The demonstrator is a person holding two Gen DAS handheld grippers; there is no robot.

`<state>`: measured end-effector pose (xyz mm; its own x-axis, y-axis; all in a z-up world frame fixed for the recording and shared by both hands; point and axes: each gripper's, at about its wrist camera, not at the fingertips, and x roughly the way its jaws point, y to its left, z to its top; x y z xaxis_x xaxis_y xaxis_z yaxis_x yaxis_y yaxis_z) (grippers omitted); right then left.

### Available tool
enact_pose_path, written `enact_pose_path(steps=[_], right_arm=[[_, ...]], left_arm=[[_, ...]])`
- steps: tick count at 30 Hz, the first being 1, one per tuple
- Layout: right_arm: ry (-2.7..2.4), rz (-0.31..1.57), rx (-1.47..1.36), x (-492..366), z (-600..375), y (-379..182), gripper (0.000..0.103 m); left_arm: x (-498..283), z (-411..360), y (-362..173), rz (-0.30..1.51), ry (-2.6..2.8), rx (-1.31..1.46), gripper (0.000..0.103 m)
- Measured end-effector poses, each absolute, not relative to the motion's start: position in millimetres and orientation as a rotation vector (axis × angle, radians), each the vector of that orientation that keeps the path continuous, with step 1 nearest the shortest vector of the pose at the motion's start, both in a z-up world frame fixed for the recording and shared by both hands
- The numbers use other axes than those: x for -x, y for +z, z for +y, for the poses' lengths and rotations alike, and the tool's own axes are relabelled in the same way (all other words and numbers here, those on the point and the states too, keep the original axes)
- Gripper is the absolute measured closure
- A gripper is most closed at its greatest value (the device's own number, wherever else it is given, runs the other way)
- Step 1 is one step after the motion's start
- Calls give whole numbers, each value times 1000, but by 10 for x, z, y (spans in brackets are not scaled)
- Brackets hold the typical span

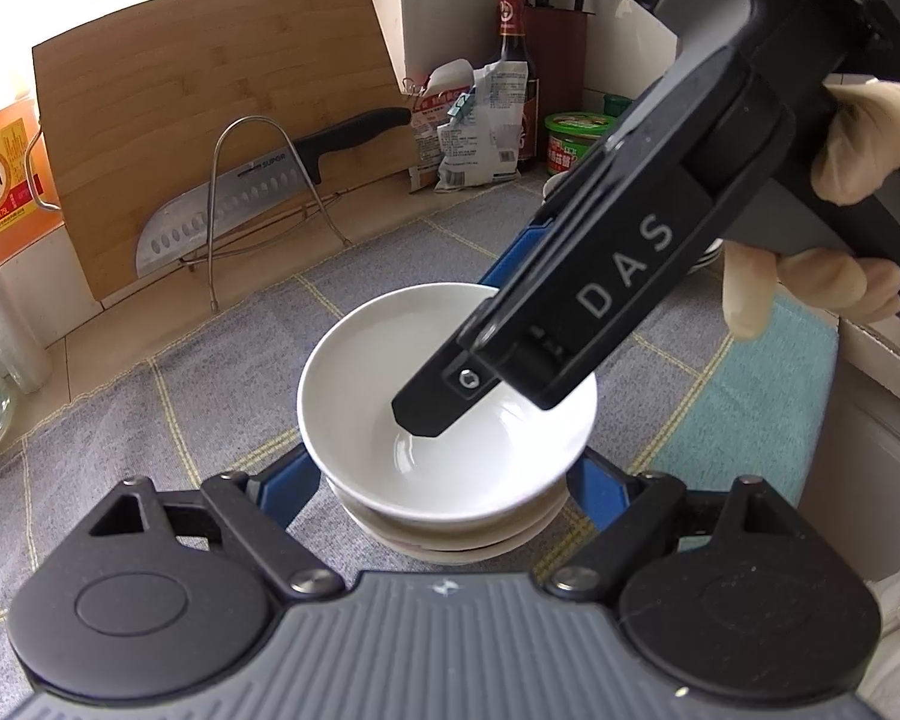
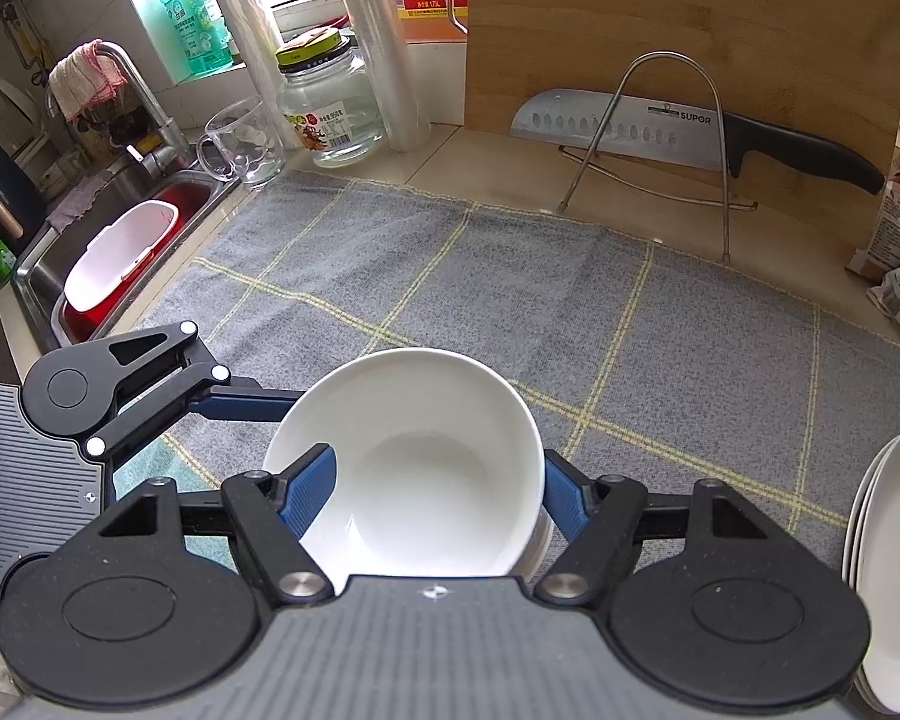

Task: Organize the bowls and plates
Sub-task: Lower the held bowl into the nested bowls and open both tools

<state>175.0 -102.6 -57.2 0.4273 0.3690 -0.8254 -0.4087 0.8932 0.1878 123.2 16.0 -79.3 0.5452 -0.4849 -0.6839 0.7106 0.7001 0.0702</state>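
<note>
A stack of white bowls (image 1: 450, 534) stands on the grey checked cloth (image 1: 210, 372). My left gripper (image 1: 444, 480) has its blue fingers (image 1: 288, 480) pressed against both sides of the lower bowls. The top bowl (image 1: 390, 372) sits in the stack, and my right gripper (image 1: 450, 354) reaches down from the upper right, shut on its wall with one finger inside and one outside. In the right wrist view the top bowl (image 2: 426, 456) fills the space in my right gripper (image 2: 438, 492). A finger (image 2: 240, 405) of the left gripper passes behind it. White plates (image 2: 894, 570), one stained, are stacked at the right.
A bamboo cutting board (image 2: 690, 18) leans on the back wall behind a wire rack (image 2: 666, 138) holding a cleaver (image 2: 630, 126). A sink (image 2: 120, 240), glass mug (image 2: 246, 144) and jar (image 2: 330, 108) are at the left. Bottles and food packets (image 1: 480, 120) stand at the back right.
</note>
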Motion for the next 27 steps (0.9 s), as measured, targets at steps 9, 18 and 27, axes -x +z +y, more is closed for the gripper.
enact_pose_path(steps=[9,18,27], right_arm=[[480,1026,45,-1751,-1025,-597,25],[480,1029,45,-1750,-1021,-605,25],[486,1029,43,-1763,-1015,-614,22]], left_arm=[[-1256,158,-794,693,-736,-357,15],[-1272,156,-799,699,-741,-353,15],[-1305,171,-814,708,-749,-343,13]])
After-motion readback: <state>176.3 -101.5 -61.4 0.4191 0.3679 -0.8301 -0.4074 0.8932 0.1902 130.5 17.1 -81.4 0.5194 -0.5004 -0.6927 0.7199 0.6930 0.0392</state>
